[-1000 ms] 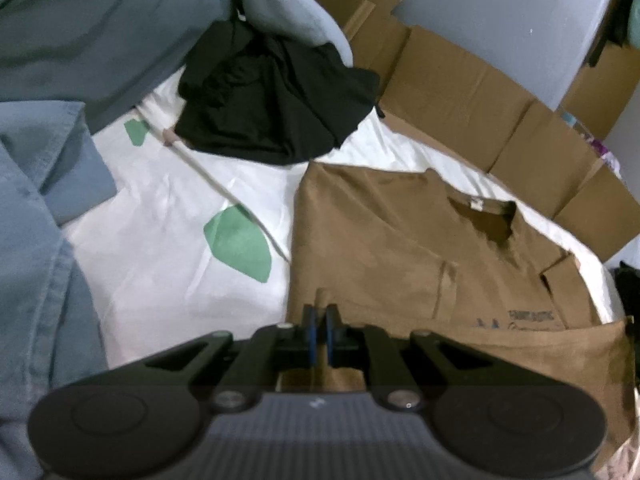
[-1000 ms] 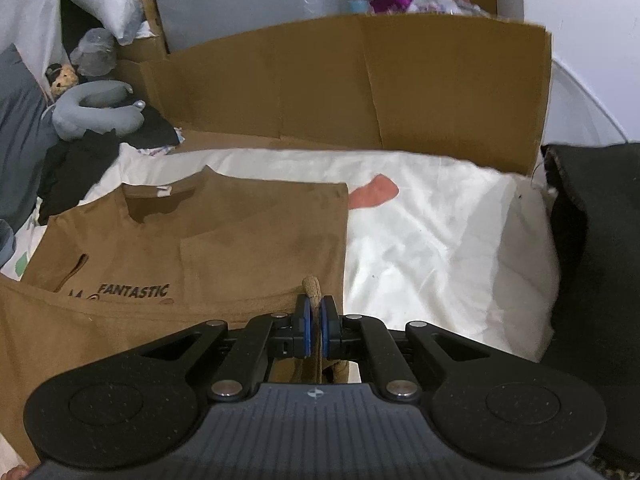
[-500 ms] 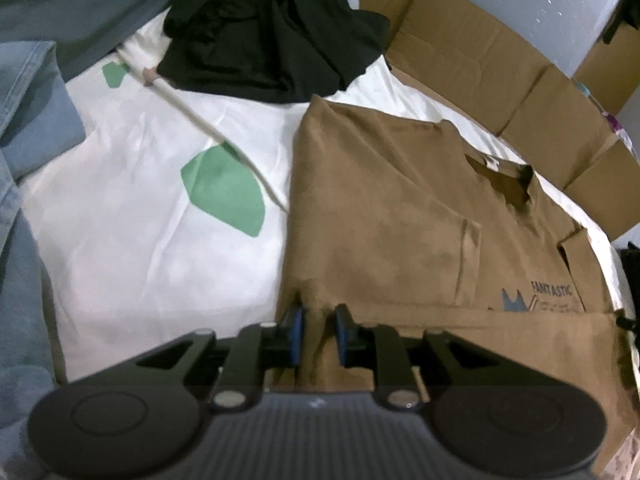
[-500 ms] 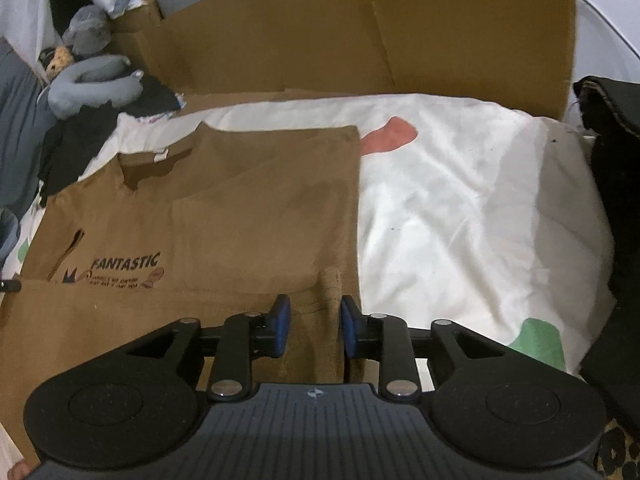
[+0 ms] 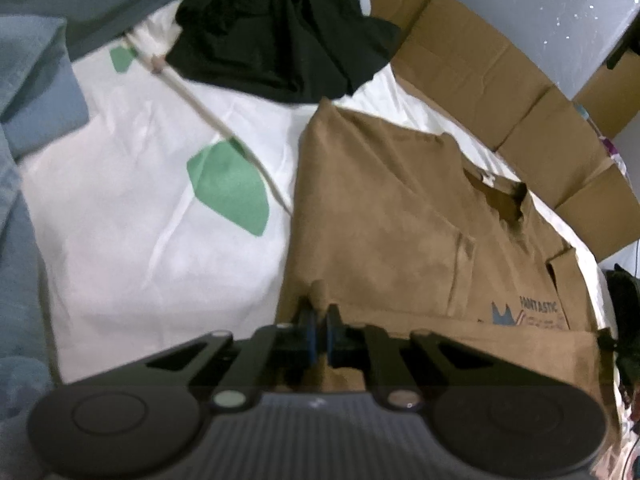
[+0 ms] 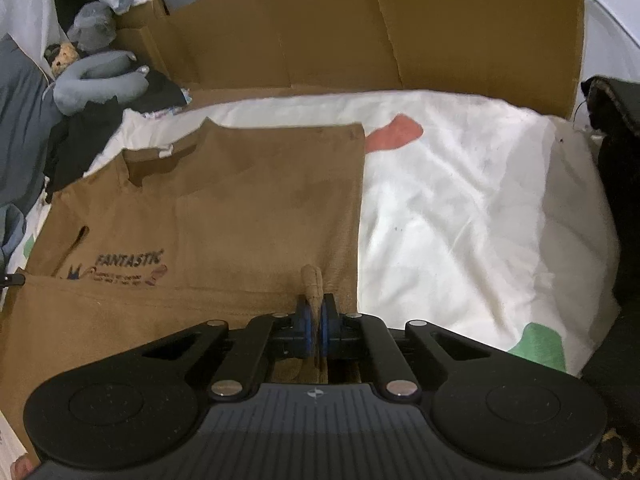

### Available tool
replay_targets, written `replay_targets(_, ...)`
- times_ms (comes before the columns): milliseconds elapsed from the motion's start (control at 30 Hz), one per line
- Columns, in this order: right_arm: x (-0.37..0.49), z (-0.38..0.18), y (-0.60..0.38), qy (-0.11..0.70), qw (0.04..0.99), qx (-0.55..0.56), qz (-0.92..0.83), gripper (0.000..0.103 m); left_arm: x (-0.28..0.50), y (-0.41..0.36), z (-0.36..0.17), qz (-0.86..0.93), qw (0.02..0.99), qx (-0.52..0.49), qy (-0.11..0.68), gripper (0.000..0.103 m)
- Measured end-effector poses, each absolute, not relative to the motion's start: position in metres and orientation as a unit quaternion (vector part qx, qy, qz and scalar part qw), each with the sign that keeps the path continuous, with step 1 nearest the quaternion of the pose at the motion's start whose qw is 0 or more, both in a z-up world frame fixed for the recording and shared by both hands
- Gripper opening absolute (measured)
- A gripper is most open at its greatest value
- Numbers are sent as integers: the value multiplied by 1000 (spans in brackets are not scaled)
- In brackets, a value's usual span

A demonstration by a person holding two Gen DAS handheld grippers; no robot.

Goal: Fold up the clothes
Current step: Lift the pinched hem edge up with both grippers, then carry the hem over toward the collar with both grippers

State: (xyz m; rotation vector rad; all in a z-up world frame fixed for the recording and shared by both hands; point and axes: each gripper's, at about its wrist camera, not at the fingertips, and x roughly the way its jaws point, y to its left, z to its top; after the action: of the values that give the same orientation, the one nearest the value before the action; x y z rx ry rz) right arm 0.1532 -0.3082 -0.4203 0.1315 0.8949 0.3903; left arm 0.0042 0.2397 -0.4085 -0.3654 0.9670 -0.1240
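Observation:
A brown T-shirt (image 5: pixel 400 216) printed "FANTASTIC" lies flat on a white sheet (image 5: pixel 140 240), sleeves tucked in and its lower part folded up over the print. My left gripper (image 5: pixel 319 326) is shut on a pinch of fabric at the shirt's left edge, along the folded hem. In the right wrist view the same T-shirt (image 6: pixel 240 200) fills the left half, and my right gripper (image 6: pixel 316 320) is shut on a small tuft of cloth at the fold line near the shirt's right edge.
A black garment (image 5: pixel 280 36) and blue-grey clothes (image 5: pixel 28 80) lie beyond and left of the shirt. Cardboard walls (image 6: pixel 360 28) ring the far side of the sheet (image 6: pixel 480 200). A grey plush toy (image 6: pixel 96 76) sits far left; dark cloth (image 6: pixel 616 160) lies right.
Half a second ago both grippers stood open around the folded edge. Both have closed again on the fabric, and the cameras have moved slightly forward over the shirt.

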Motion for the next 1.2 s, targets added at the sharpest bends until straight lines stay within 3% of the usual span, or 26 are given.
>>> replay_targets(567,113,-342,-324,355,914,85,177,2,-45,231,-324,-35,910,-153,384,4)
replay_targets(1200,177,-307,-304,304,935,77,167,2,32,231,-285,-51,930,-99,352,5)
